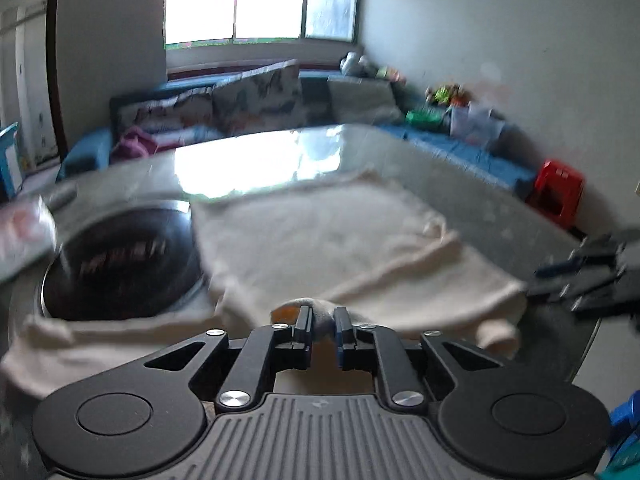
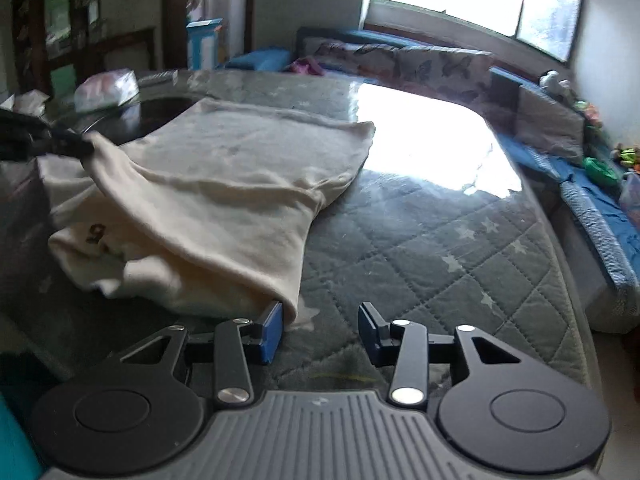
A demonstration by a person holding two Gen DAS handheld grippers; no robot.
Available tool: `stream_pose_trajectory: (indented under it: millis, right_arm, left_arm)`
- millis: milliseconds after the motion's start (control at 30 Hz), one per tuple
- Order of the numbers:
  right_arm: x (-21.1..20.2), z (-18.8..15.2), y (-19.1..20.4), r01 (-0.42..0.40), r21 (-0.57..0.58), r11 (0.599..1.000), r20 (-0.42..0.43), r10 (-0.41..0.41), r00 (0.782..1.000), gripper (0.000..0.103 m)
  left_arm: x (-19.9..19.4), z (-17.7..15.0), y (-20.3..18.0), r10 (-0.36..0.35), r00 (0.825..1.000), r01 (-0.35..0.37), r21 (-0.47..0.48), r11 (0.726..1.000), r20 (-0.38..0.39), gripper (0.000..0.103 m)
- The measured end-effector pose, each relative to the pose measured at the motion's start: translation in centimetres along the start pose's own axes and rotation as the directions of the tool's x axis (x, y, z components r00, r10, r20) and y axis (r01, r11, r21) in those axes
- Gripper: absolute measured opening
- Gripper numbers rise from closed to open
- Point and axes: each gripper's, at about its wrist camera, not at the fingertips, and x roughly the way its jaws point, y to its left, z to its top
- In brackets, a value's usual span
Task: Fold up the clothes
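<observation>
1. The cream garment (image 2: 224,184) lies partly folded on the glass-topped counter (image 2: 420,216), filling the left and centre of the right wrist view; a quilted grey star-pattern cover shows under the glass.
2. The left gripper (image 1: 322,322) is closed on a bunched edge of the garment: in its own view, at lower centre, a small hump of cream cloth sits pinched between the two narrow-set fingers.
3. In the right wrist view the same gripper (image 2: 76,146) appears at the left edge, blurred, holding a corner of the cloth lifted so the fabric drapes down and away from it in a slanting fold.
4. The right gripper (image 2: 320,330) stands open at lower centre of its view, fingers set wide apart, with bare counter between them.
5. Its left blue-padded finger (image 2: 272,332) is just beside, perhaps touching, the near hem of the garment; I cannot tell which.
6. In the left wrist view the right gripper (image 1: 580,276) shows at the right edge, blurred, next to the garment's right-hand edge.
7. A dark round bowl (image 1: 124,268) sits at the left of the left wrist view, the cloth's edge lying against its rim.
8. A red stool (image 1: 556,192) stands at the right, beyond the counter.
</observation>
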Motion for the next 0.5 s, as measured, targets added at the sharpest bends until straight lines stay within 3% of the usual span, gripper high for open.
stream_pose_trajectory:
  millis: [133, 333, 500]
  right_arm:
    - [-0.9, 1.3, -0.7, -0.032, -0.005, 0.999, 0.011, 0.032, 0.999, 0.041]
    - [0.6, 4.6, -0.6, -0.114, 0.001, 0.993, 0.083, 0.114, 0.990, 0.040]
    - [3.9, 6.4, 0.0, -0.167, 0.002, 0.986, 0.086, 0.166, 0.982, 0.034]
  left_arm:
    - [-0.7, -0.7, 0.9, 0.009, 1.000, -0.009, -0.008, 1.000, -0.007, 0.017]
    - [-1.2, 1.2, 0.5, -0.013, 0.998, 0.014, -0.026, 1.000, 0.066, 0.017]
    - [1.8, 1.1, -0.1, -0.047, 0.999, 0.048, -0.035, 0.998, 0.022, 0.017]
